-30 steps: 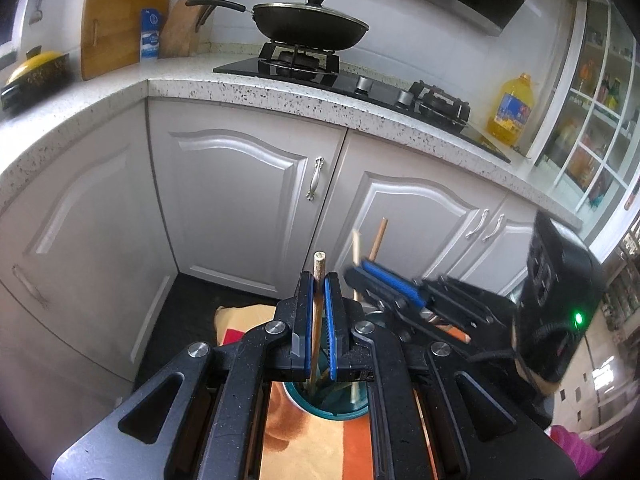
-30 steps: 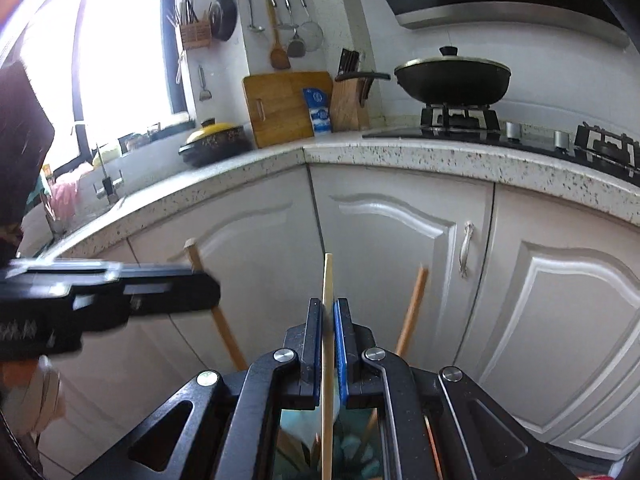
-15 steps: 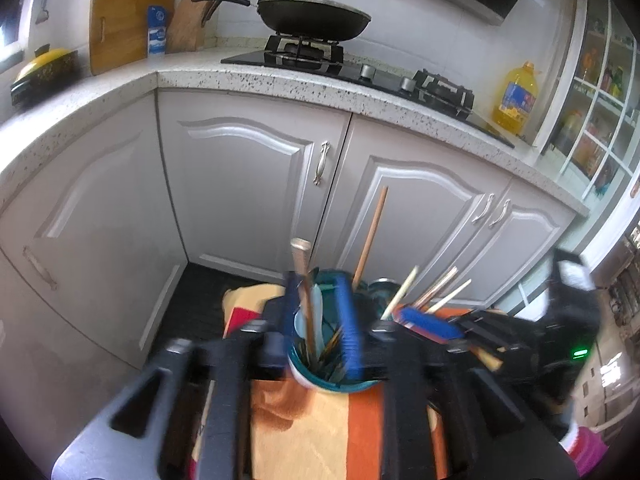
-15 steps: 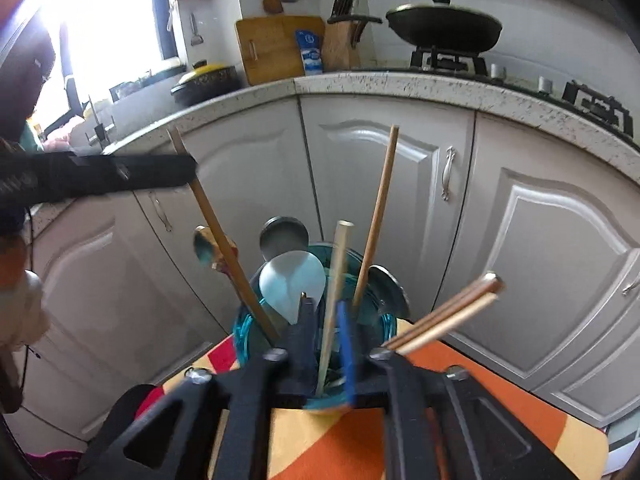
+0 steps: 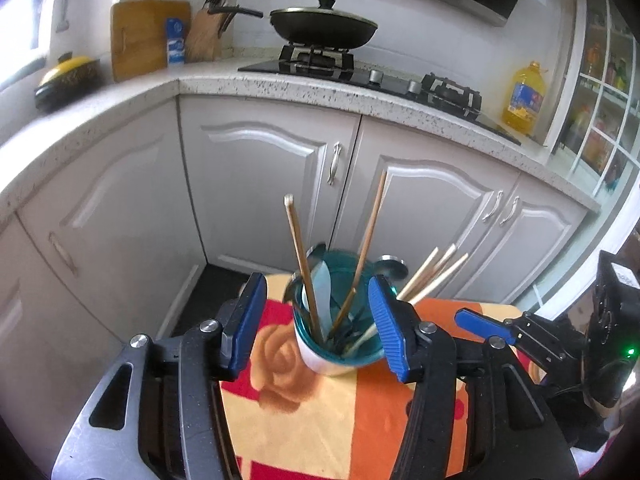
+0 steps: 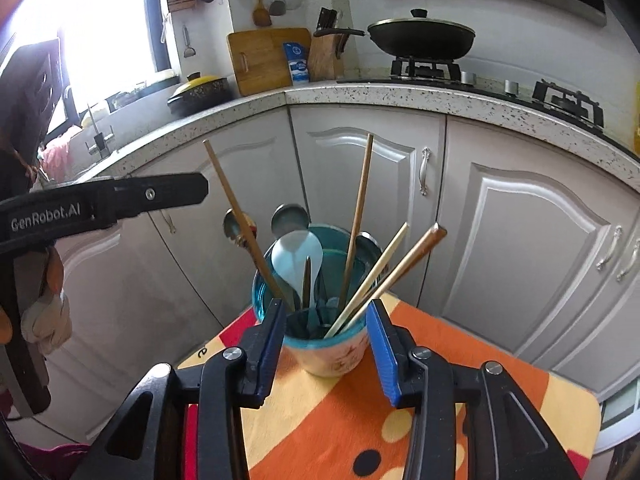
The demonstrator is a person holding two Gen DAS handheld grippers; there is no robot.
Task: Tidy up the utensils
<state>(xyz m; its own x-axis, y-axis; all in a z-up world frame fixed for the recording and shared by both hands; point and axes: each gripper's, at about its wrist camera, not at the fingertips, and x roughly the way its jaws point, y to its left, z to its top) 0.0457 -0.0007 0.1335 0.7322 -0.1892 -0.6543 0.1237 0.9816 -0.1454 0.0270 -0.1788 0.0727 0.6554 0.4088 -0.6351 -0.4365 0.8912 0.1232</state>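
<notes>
Now that both chopsticks [image 5: 301, 264] have dropped into the cup [image 6: 332, 354], the left gripper [image 5: 316, 322] and right gripper [image 6: 328, 346] gape empty; sorting looks nearly done.

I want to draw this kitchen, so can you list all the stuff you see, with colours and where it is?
Cup: one, teal, on cloth.
Chopsticks: several, wooden, in cup.
Spoon: one, pale blue, in cup.
Cloth: one, orange patterned, under cup.
Pan: one, black, on stove.
Cutting board: one, wooden, on counter.
Oil bottle: one, yellow, counter's right end.
Left gripper: open, either side of cup.
Right gripper: open, either side of cup.
</notes>
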